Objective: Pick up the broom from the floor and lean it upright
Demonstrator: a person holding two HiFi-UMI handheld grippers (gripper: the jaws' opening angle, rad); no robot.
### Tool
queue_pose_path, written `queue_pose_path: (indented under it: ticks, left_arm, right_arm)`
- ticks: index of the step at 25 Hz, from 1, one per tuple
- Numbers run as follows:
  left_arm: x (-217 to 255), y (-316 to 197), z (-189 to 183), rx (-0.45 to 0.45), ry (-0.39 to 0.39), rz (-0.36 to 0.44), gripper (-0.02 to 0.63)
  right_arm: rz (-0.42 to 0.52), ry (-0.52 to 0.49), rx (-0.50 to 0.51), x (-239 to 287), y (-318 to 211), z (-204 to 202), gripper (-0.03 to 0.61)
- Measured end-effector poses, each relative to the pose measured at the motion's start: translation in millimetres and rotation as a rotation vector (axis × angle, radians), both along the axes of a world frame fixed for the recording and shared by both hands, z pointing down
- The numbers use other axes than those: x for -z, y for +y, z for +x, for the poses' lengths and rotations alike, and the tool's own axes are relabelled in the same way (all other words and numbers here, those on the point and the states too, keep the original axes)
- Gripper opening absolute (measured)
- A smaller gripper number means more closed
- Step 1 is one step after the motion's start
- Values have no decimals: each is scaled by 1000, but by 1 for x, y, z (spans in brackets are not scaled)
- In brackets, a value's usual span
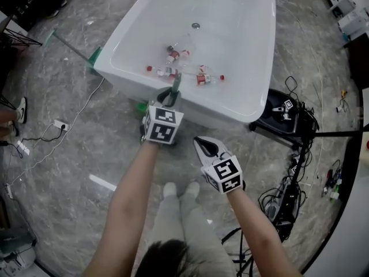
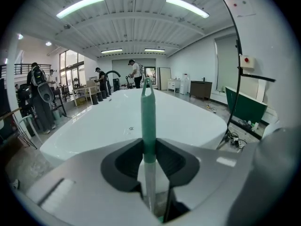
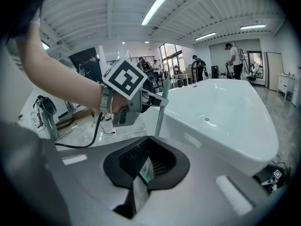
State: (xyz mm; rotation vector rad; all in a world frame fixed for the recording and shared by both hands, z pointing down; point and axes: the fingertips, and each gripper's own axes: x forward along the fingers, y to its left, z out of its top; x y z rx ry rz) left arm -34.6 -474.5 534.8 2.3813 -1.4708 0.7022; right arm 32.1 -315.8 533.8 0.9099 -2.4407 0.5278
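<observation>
The broom's handle [image 1: 176, 83] has a green tip over a silver shaft and stands nearly upright against the near side of the white bathtub [image 1: 253, 105]. My left gripper [image 1: 171, 94] is shut on it. In the left gripper view the handle [image 2: 148, 117] runs straight up between the dark pads [image 2: 123, 161] of the left gripper [image 2: 149, 149]. The broom's head is mostly hidden below my hand. My right gripper [image 1: 202, 146] hangs lower and to the right, apart from the broom. Its jaws stand nearly together with only a thin slit and nothing held [image 3: 143, 166]. The right gripper view shows the shaft [image 3: 160, 119].
Several small bottles [image 1: 173, 55] lie in the tub. Another green-headed tool [image 1: 94, 56] leans at the tub's left corner. A power strip [image 1: 60, 124] and cables lie on the floor at left. Black gear and tangled cables [image 1: 285, 111] crowd the right. People stand far off [image 2: 136, 72].
</observation>
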Motion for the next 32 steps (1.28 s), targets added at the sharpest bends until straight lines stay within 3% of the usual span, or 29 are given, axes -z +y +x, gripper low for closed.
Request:
queue_pose_path:
  ticks: [15,21,32]
  left_arm:
    - [-5,-8,13,-36,-33,21,91]
    - [-9,-4,9,-37,-78,-5,160]
    - [27,24,4,-44,-12,-52,169]
  right_arm:
    - [-40,0,-38,-16,4,17,2]
    - [-33,-1,-33,-2,6,13,2]
    - [20,-4,-28,55,-9,2,2]
